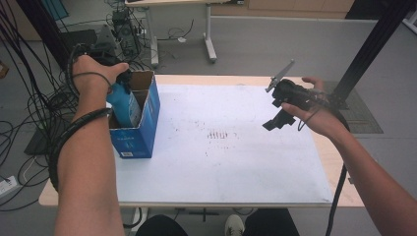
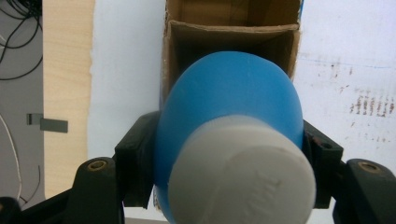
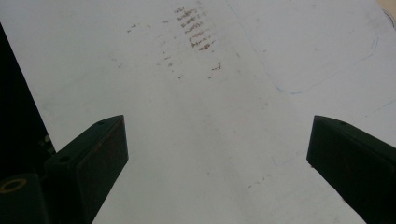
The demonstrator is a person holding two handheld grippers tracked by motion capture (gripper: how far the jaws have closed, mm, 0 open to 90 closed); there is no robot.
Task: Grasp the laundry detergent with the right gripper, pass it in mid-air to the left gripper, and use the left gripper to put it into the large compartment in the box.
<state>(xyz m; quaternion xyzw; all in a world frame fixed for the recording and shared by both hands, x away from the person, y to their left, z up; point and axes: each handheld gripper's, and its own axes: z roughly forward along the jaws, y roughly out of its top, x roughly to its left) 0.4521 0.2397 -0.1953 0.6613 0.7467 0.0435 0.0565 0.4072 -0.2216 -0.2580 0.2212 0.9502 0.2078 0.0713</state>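
Note:
A blue bottle (image 1: 125,105) with a white cap (image 2: 243,172) hangs upright, its lower part inside an open blue cardboard box (image 1: 137,140) at the table's left edge. My left gripper (image 1: 118,81) is shut on the bottle just below the cap. In the left gripper view the black jaws press both sides of the blue bottle (image 2: 229,93), with the left gripper (image 2: 231,156) over the box's brown inner compartment (image 2: 187,37). My right gripper (image 1: 276,117) hovers over the right of the table, open. Between the jaws of the right gripper (image 3: 217,144) there is nothing but white sheet.
A white sheet (image 1: 236,162) covers the wooden table (image 1: 339,162), with reddish-brown marks (image 1: 221,133) near its middle. A black frame post (image 1: 373,44) rises at the back right. Cables (image 1: 29,103) lie on the floor to the left.

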